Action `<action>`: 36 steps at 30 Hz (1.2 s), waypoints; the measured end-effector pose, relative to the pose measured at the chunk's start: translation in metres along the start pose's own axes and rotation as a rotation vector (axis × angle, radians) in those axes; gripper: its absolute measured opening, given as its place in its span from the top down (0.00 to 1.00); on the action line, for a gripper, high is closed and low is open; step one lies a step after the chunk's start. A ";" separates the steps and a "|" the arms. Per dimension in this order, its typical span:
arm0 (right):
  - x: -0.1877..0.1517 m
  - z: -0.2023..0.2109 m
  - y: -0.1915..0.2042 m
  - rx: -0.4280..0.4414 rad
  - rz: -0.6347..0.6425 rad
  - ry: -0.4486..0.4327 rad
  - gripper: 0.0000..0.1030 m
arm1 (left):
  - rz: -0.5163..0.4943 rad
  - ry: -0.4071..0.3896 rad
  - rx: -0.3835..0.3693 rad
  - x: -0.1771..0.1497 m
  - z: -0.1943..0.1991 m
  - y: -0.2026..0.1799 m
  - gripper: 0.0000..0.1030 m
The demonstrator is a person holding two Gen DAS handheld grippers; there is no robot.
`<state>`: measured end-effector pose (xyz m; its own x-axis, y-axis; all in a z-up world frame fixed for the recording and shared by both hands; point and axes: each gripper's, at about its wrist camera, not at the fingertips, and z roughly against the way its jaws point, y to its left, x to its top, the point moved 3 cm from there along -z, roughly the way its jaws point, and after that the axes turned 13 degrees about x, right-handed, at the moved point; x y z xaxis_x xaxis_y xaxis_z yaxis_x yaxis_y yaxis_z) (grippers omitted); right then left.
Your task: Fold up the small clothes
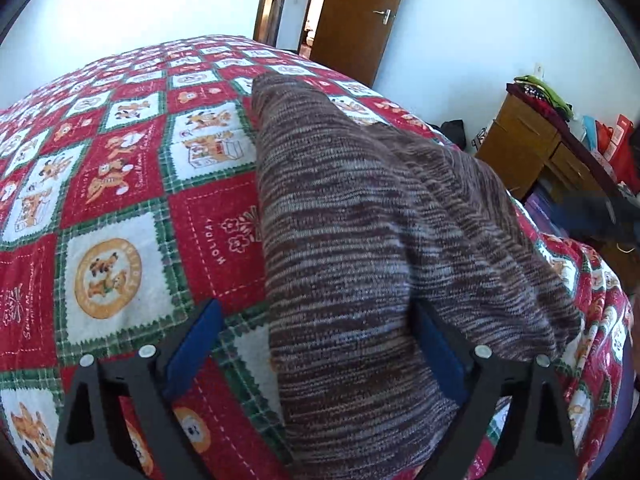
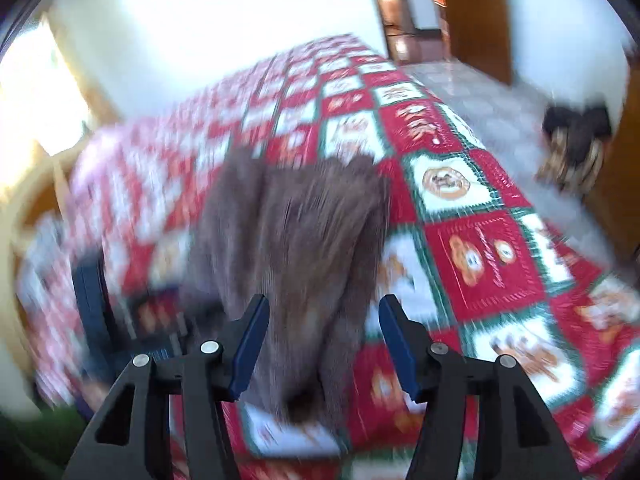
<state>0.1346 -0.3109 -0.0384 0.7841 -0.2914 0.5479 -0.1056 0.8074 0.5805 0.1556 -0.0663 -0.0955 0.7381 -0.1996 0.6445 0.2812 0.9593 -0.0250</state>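
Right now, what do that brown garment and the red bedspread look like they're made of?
The brown garment looks like a soft marled knit: fine brown-and-white ribs, matte and drapey. The bedspread appears to be printed cotton, perhaps flannel: flat weave, matte, slightly fuzzy cartoon squares. Fibre content can't be confirmed.

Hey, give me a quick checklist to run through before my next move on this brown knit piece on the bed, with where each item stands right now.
1. Left gripper open: ok, its jaws stand wide apart.
2. Left gripper has hold of the brown knit garment: not ok, the cloth drapes between the jaws and over one finger, unclamped.
3. Right gripper open: ok, its pads show a clear gap.
4. Right gripper has hold of the garment: not ok, the cloth lies between the open jaws without being pinched.
5. Garment flat on the quilt: not ok, it looks bunched and raised.
6. Right view sharp enough to aim: not ok, heavy motion blur.
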 end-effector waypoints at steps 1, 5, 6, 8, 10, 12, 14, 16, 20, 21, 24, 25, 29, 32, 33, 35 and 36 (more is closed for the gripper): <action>0.008 -0.007 -0.010 0.023 -0.043 -0.010 0.43 | 0.005 -0.003 -0.004 -0.001 0.000 0.001 0.04; 0.028 -0.049 -0.023 0.014 -0.059 0.010 0.43 | 0.019 -0.007 -0.028 -0.003 0.002 0.001 0.04; 0.033 -0.061 -0.022 0.020 -0.057 0.020 0.45 | 0.021 -0.007 -0.031 -0.003 0.003 0.001 0.04; 0.035 -0.076 -0.022 0.018 -0.049 0.047 0.60 | 0.024 -0.007 -0.041 -0.001 0.000 0.002 0.03; 0.038 -0.088 -0.014 0.005 -0.009 0.061 0.89 | 0.030 -0.006 -0.058 0.000 -0.001 0.003 0.02; 0.047 -0.089 0.002 -0.049 0.103 0.036 0.91 | 0.045 -0.006 -0.077 0.001 -0.001 0.005 0.01; 0.054 -0.085 0.013 -0.051 0.168 -0.015 0.91 | 0.060 -0.006 -0.088 0.001 -0.001 0.006 0.01; 0.062 -0.083 0.020 -0.100 0.244 -0.059 0.94 | 0.060 -0.005 -0.082 0.002 -0.002 0.006 0.00; 0.066 -0.103 -0.002 -0.238 0.338 -0.038 0.94 | 0.033 -0.001 -0.049 0.002 -0.003 0.000 0.00; 0.064 -0.111 -0.013 -0.219 0.294 -0.001 0.94 | 0.028 -0.001 -0.042 0.002 -0.003 -0.001 0.00; 0.065 -0.112 -0.034 -0.151 0.195 0.002 0.94 | 0.017 0.001 -0.030 0.001 -0.004 -0.002 0.00; 0.066 -0.107 -0.036 -0.131 0.159 0.006 0.90 | 0.017 0.000 -0.032 0.001 -0.004 -0.002 0.00; 0.060 -0.056 -0.031 -0.138 0.103 -0.019 0.88 | 0.034 -0.003 -0.061 0.001 -0.003 0.002 0.00; 0.034 -0.026 -0.019 -0.082 0.089 0.015 0.88 | 0.040 -0.003 -0.070 0.001 -0.004 0.003 0.00; 0.018 -0.012 -0.019 -0.050 0.050 0.025 0.87 | 0.042 -0.003 -0.072 0.001 -0.004 0.003 0.00; -0.005 -0.003 -0.022 -0.015 -0.012 0.042 0.78 | 0.049 -0.003 -0.083 0.001 -0.004 0.005 0.00; -0.021 0.001 -0.026 0.016 -0.063 0.052 0.73 | 0.053 -0.003 -0.087 0.001 -0.004 0.005 0.00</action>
<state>0.1207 -0.3265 -0.0643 0.8204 -0.3134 0.4782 -0.0651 0.7797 0.6227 0.1605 -0.0621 -0.0976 0.7517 -0.1481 0.6426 0.2940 0.9475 -0.1256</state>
